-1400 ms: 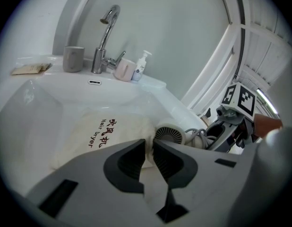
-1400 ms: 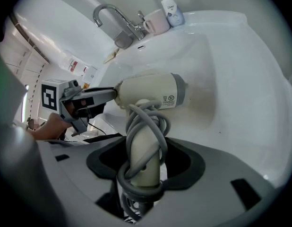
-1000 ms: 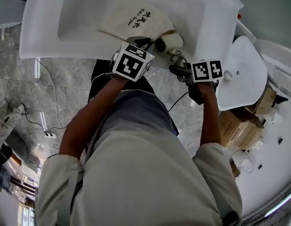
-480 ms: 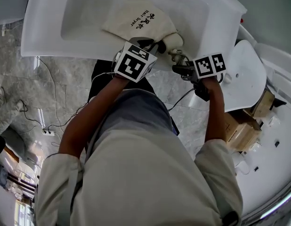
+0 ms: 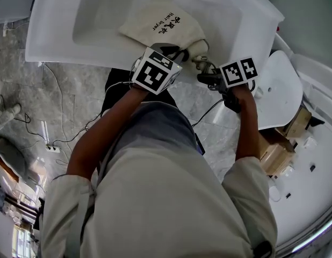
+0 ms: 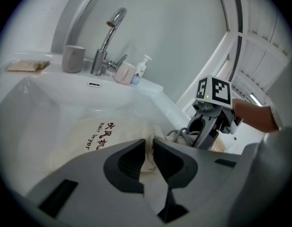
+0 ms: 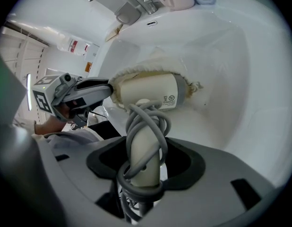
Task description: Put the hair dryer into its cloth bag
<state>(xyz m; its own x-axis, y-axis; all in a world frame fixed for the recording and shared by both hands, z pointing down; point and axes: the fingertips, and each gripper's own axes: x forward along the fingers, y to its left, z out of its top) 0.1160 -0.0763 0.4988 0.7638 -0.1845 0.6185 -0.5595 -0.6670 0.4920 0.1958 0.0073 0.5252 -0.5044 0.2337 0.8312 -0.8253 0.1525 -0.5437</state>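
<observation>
In the sink (image 7: 240,79), the left gripper (image 6: 149,148) is pinching the cloth bag (image 6: 96,136) at its mouth. The right gripper (image 7: 146,169) is clasping the hair dryer (image 7: 150,96) by its handle, barrel partly inside. Pushing straight, mouth taut, should serve best.

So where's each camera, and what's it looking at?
Head view: on the person's head, looking down at sink, cloth bag, arms, chest.
Left gripper view: on the left gripper, facing the tap; its jaws pinch the cloth bag.
Right gripper view: on the right gripper, looking along the hair dryer it grips.
Shared: each gripper view shows the other gripper.
</observation>
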